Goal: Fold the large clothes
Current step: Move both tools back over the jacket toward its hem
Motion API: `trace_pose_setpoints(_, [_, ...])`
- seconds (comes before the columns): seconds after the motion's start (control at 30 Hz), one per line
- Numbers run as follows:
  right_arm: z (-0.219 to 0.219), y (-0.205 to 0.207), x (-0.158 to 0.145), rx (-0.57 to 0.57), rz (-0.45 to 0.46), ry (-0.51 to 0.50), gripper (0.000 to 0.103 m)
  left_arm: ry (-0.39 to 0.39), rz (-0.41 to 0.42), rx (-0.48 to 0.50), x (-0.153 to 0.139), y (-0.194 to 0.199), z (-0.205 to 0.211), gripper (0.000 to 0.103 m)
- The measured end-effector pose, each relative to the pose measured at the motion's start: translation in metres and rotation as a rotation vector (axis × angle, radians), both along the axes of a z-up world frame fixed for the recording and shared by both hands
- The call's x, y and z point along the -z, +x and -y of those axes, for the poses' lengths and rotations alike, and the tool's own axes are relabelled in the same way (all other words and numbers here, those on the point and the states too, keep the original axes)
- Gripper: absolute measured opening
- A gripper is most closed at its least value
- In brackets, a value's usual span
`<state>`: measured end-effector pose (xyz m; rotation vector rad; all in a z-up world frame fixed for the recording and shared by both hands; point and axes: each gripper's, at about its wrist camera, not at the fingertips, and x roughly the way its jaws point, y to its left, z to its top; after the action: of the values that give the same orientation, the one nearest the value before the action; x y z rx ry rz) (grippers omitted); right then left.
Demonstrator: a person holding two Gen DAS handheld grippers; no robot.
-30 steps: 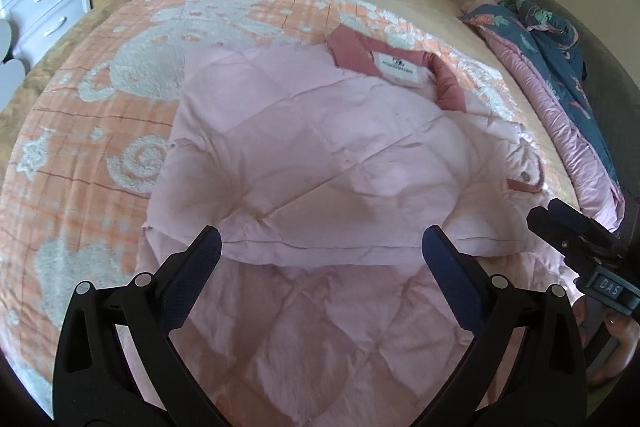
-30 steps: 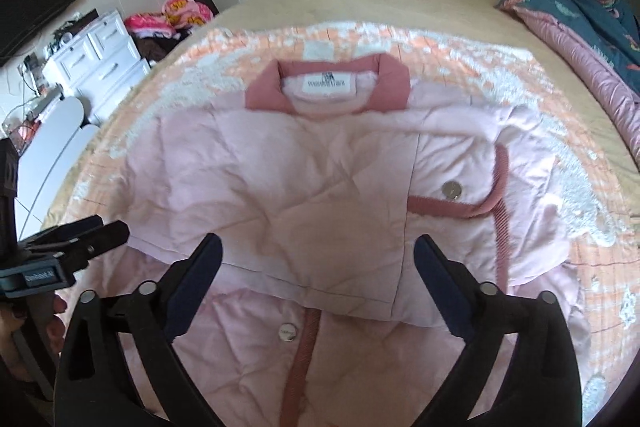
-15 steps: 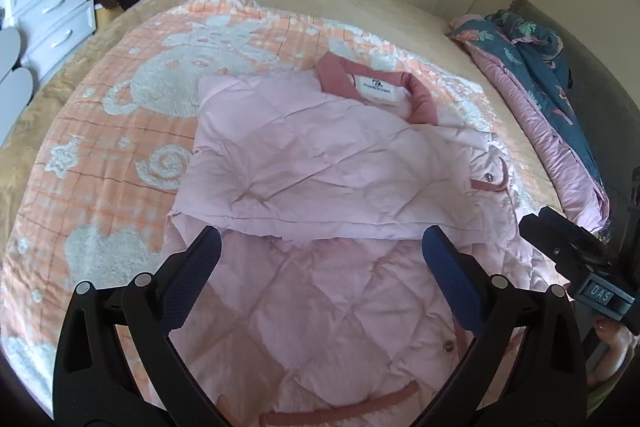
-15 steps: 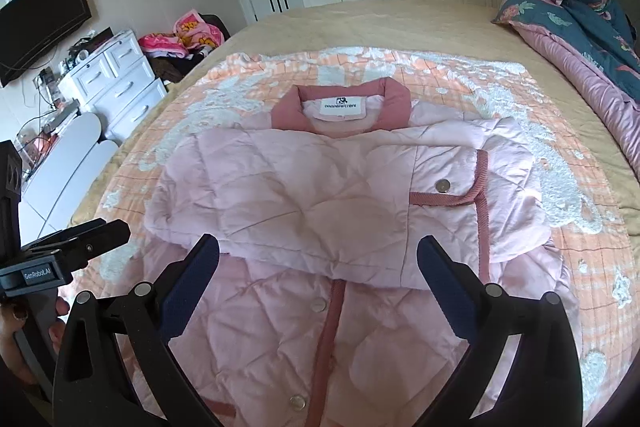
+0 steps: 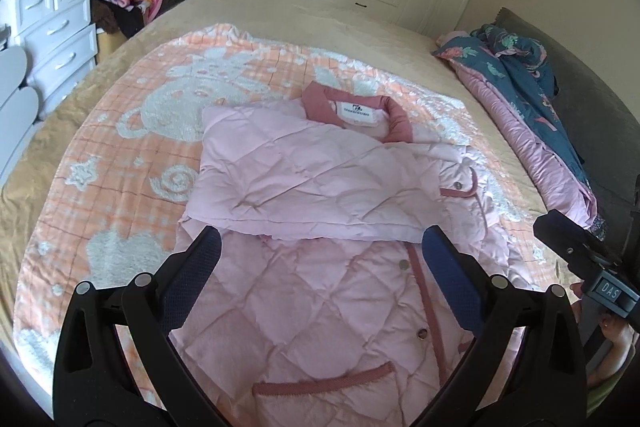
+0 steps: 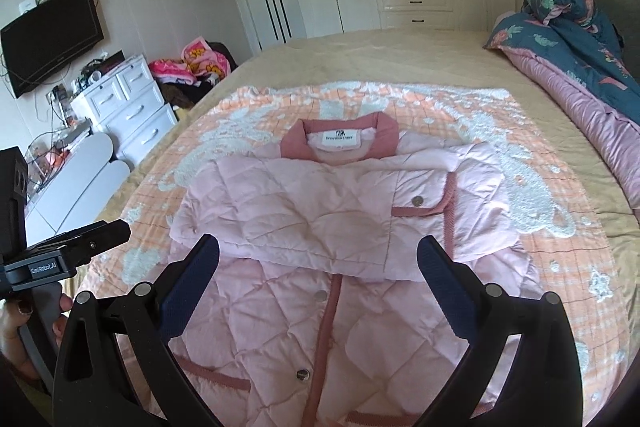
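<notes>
1. My left gripper (image 5: 320, 259) hangs with its blue-padded fingers (image 5: 192, 271) spread wide and nothing between them.
2. Beyond and below those fingertips lies the pale pink quilted jacket with dusty-rose trim (image 5: 320, 307), flat on the orange-and-white checked blanket (image 5: 120, 163). Its sleeves are folded across the chest, and the lower edge of that fold sits just past the fingertips.
3. Farther ahead I see the jacket's rose collar with a white label (image 5: 356, 109). Left of the left finger stands a white chest of drawers (image 5: 52, 27).
4. Right of the right finger, the other handheld tool juts in, a hand (image 5: 612, 327) beneath it.
5. My right gripper (image 6: 318, 259) also stands spread, empty, above the jacket's snap-buttoned front placket (image 6: 324, 331).
6. Between its fingers and beyond them lies the folded sleeve layer; a rose-edged cuff with a metal snap (image 6: 418, 201) lies towards the right finger.
7. Far right of the fingers, a dark teal floral quilt (image 6: 580, 43) is heaped on the bed.
</notes>
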<state>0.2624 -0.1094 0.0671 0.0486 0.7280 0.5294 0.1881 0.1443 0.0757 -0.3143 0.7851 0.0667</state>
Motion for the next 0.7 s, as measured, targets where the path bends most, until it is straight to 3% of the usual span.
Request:
trace_pose_setpoints(0.33, [0.032, -0.022, -0.017, 0.027, 0.041, 0.017, 0.099, 0.004, 0.033, 0.001, -0.011, -0.024, 0.006, 0.094])
trace_pose_setpoints(0.7, [0.058, -0.042, -0.013, 0.039, 0.040, 0.030, 0.099, 0.015, 0.045, -0.012, -0.014, -0.050, 0.005, 0.094])
